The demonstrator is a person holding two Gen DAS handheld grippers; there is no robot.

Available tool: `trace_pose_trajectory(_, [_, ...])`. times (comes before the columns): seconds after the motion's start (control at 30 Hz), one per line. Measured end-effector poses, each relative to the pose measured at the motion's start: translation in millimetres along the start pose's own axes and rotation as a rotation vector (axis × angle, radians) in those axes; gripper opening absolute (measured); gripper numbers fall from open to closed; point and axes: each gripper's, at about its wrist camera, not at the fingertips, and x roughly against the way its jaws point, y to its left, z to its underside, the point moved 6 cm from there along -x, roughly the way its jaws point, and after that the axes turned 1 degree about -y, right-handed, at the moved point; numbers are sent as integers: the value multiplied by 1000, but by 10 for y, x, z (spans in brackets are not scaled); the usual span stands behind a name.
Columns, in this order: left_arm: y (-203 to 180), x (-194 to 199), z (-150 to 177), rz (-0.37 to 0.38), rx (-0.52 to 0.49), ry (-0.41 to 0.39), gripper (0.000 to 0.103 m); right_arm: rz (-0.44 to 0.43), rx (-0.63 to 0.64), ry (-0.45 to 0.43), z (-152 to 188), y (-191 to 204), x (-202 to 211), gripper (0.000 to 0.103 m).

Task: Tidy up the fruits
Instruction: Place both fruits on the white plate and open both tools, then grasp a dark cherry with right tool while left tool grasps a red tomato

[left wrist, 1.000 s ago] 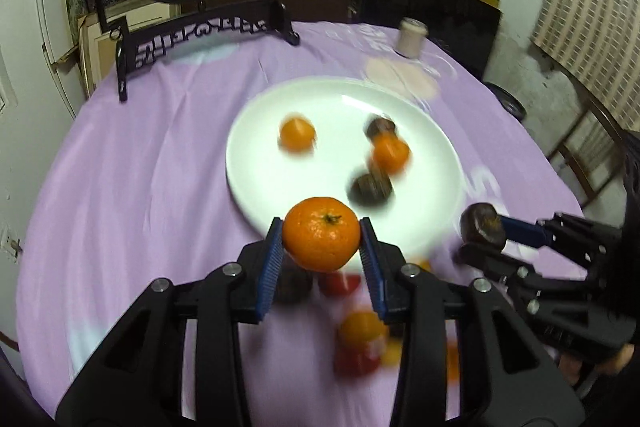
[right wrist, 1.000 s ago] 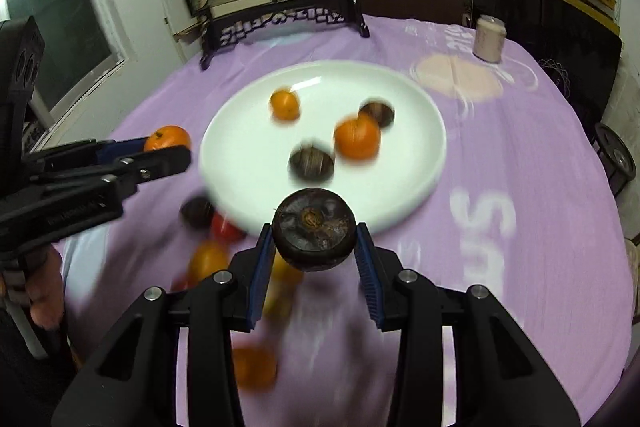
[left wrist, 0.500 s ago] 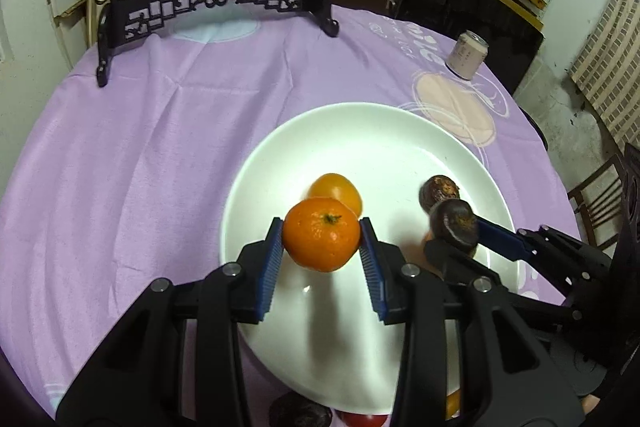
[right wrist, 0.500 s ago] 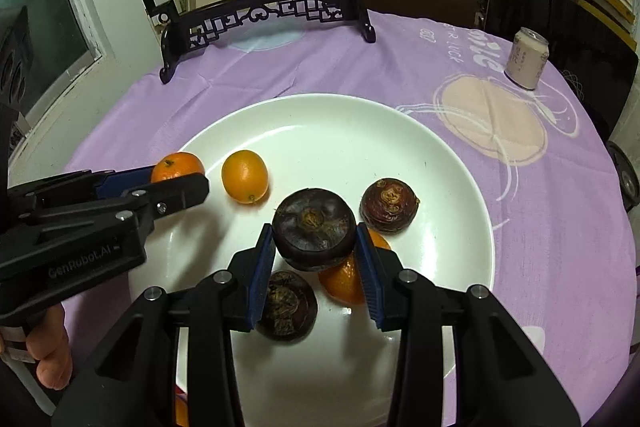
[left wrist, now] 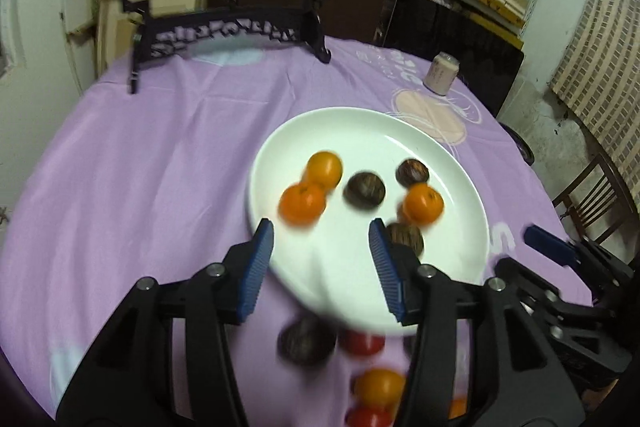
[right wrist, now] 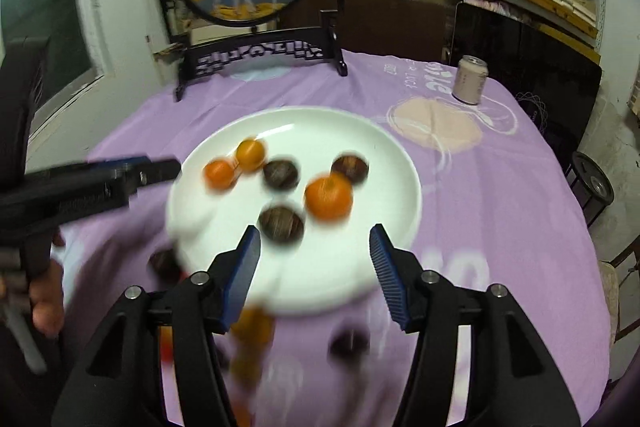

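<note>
A white plate (left wrist: pixel 360 131) (right wrist: pixel 392 155) on the purple cloth holds three oranges and three dark round fruits. The orange (left wrist: pixel 302 203) I just carried lies at the plate's left, next to another orange (left wrist: pixel 324 169). The dark fruit (right wrist: pixel 281 174) lies mid-plate. My left gripper (left wrist: pixel 322 261) is open and empty above the plate's near edge. My right gripper (right wrist: pixel 314 267) is open and empty above the plate's near side. Loose fruit lies on the cloth in front: a dark fruit (left wrist: pixel 306 341), a red one (left wrist: pixel 362 343), an orange (left wrist: pixel 378 385).
A round painted screen on a black carved stand (left wrist: pixel 236 31) stands at the table's back. A drink can (right wrist: pixel 469 79) stands at the back right. A wooden chair (left wrist: pixel 592 195) is beyond the table's right edge. Both views are motion-blurred.
Both grippers opened and let go of their fruit on the plate: the orange from the left, the dark fruit from the right. Both have pulled back towards the near edge.
</note>
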Motion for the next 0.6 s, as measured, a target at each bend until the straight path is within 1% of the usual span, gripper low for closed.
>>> trace_pose_trajectory(0.03, [-7,115,127,9,-5,-8,54,-4,10,10,192,16,138,58])
trace_pose_trajectory(0.1, [-28,269,374,35,-11,-1,54,-16,0,44,457,18,262,58])
trace_pose_trajectory(0.2, [-100,401,789,63,-43,49,54,4,-11,92,716,-22,312,58])
trace_pose_trajectory(0.23, [-114,411,855,62,-54,59,54,26,-11,107,777,-54,296,58])
trace_pose_trajectory(0.33, [-176,461,1056,70,-83,92,54,56,-24,131,818,-132,182,58])
trace_pose_trajectory(0.47, [-162,521,1136,67,-92,99,54,47,-42,161,776,-214,-92,58])
trace_pose_trajectory(0.53, [-128,563,1157,64,-83,96,57,42,-40,171,748,-251,-219,58])
trace_pose_trajectory(0.6, [-101,593,1173,59,-78,92,64,27,-39,186,727,-259,-346,57])
